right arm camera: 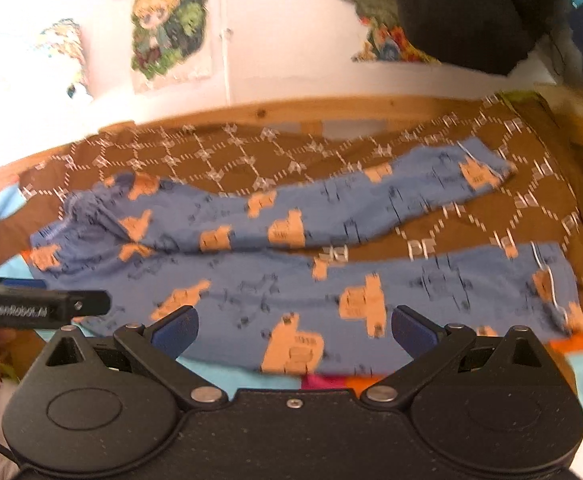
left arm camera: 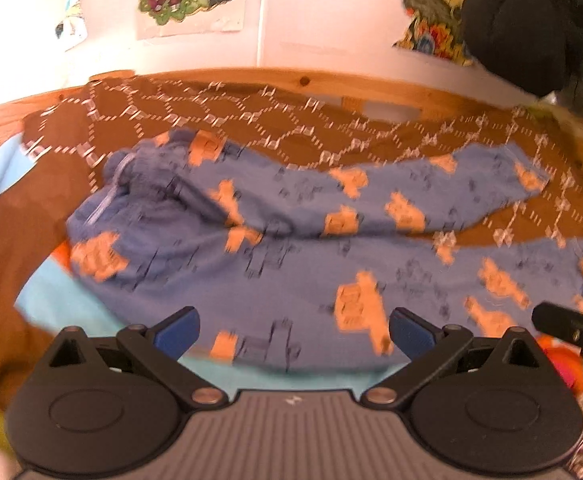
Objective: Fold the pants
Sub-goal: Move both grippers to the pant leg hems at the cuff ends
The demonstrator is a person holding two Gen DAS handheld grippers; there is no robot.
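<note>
Blue cotton pants with orange block print [right arm camera: 291, 248] spread flat on brown patterned bedspread [right arm camera: 219, 160], legs apart, left claw [left arm camera: 293, 336] wide, empty, right claw [right arm camera: 293, 334] wide, empty, both above near hem.

This is a bedroom in a home: a bed [right arm camera: 523, 216] with a brown patterned cover and wooden frame [right arm camera: 275, 114], and behind it a white wall with cartoon posters [right arm camera: 169, 24].

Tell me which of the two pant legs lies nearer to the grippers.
The lower leg, whose hem shows a white drawstring. It lies just beyond the open right gripper; the other leg angles toward the wooden bed frame.
</note>
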